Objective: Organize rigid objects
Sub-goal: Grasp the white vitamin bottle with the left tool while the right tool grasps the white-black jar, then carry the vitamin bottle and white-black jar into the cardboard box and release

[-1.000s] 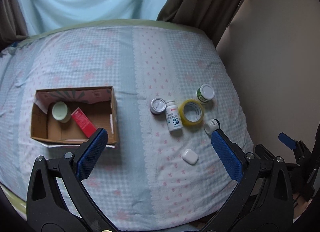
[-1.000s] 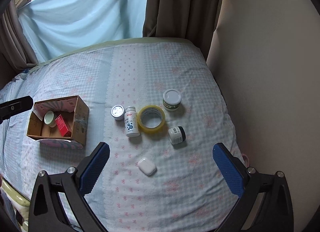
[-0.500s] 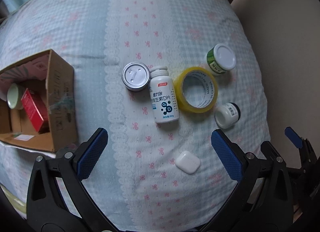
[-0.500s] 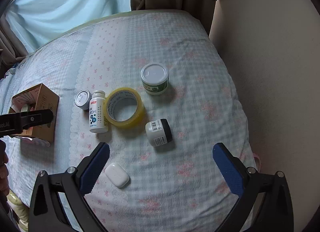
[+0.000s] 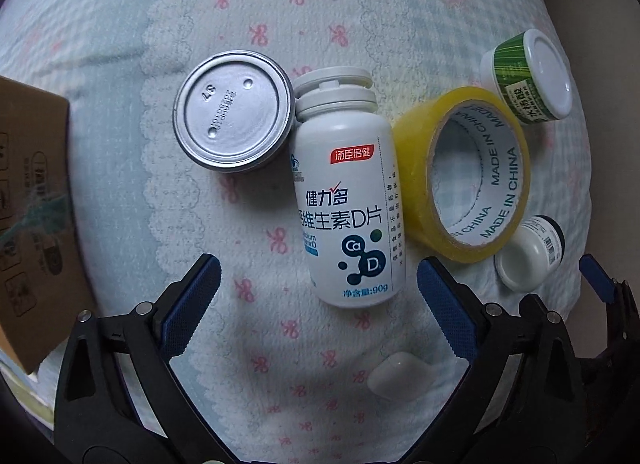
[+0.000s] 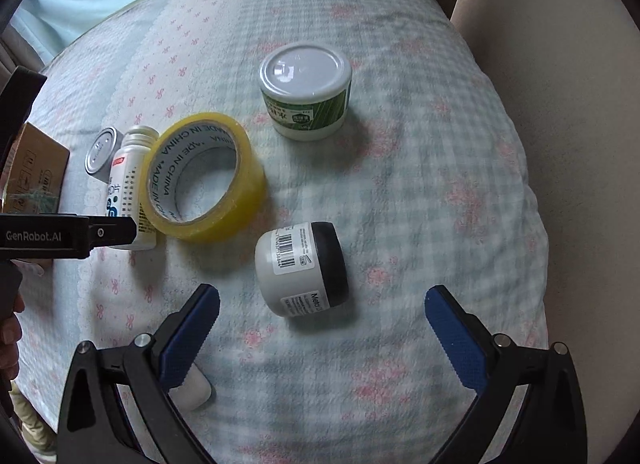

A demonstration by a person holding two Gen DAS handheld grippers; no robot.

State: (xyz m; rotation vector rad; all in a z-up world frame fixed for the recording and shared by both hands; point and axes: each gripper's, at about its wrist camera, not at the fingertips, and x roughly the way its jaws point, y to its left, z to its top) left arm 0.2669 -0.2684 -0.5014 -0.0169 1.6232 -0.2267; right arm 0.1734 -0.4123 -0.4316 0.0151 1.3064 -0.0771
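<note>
A white vitamin bottle (image 5: 347, 200) lies on the bed between a silver tin (image 5: 233, 110) and a yellow tape roll (image 5: 464, 176). My left gripper (image 5: 318, 284) is open, just short of the bottle's base. A small white jar with a black lid (image 6: 302, 268) lies on its side ahead of my open right gripper (image 6: 322, 320); it also shows in the left wrist view (image 5: 528, 252). A green-labelled white tub (image 6: 306, 90) stands behind it. A white earbud case (image 5: 398, 376) lies under the left gripper.
A cardboard box (image 5: 32, 216) sits at the left on the checked bedspread (image 6: 420, 184). The bed's edge drops off to the right beside a beige wall (image 6: 580, 104). Curtains hang behind the bed. The left gripper's arm (image 6: 68, 234) crosses the right wrist view.
Both grippers have moved down and forward. The left one closed in on the vitamin bottle, the right one on the small black-lidded jar. Both stay open.
</note>
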